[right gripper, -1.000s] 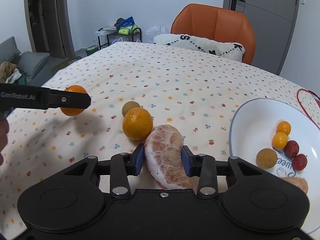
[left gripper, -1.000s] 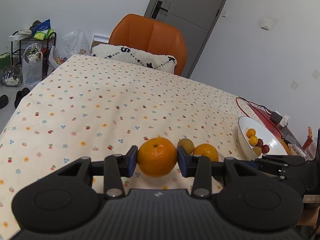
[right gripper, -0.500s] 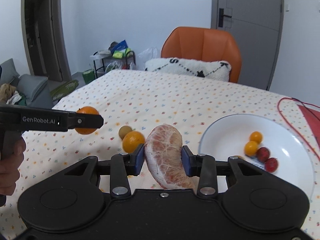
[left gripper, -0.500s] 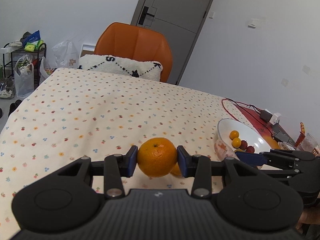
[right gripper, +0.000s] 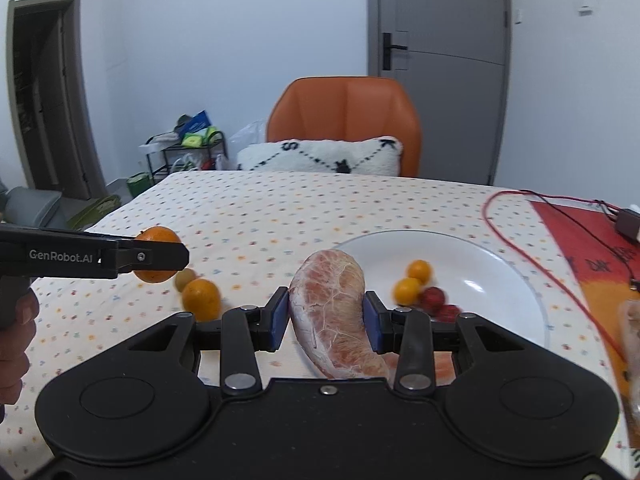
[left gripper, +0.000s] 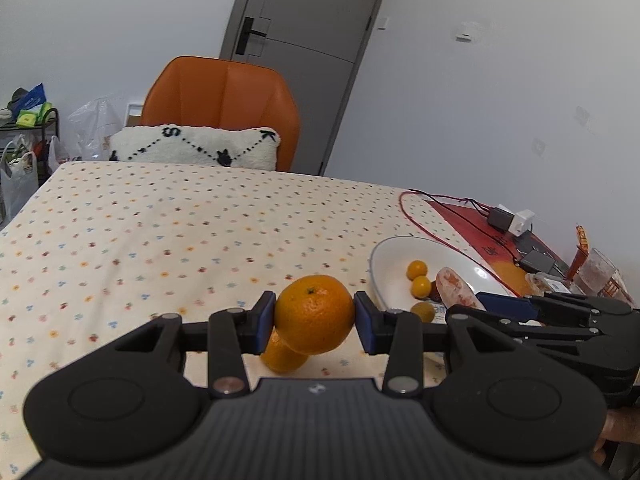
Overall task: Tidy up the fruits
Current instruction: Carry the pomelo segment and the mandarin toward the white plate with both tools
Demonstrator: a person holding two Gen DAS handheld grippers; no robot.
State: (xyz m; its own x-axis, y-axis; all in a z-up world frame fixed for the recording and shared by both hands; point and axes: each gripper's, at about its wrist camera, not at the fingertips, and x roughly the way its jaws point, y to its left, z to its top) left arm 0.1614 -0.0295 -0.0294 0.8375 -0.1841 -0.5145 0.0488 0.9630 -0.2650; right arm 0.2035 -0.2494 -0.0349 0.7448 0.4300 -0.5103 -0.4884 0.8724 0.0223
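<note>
Dotted-cloth bench w/ white plate; orange is clamped by left gripper fingers, pomelo segment by right gripper fingers, above plate edge.

Orange mandarin, white plate, dotted cream tablecloth.

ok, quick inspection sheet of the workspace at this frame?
Surface: table under a dotted cloth.
Job's things: plate holding small yellow and red fruits; loose orange and a kiwi on the cloth.
Clutter: glass and adapters on the right edge.
Grippers: left gripper grips an orange; right gripper grips a pomelo segment.
Cables: red cable beside the plate.
Surroundings: orange chair, pillow, door, shelf.
</note>
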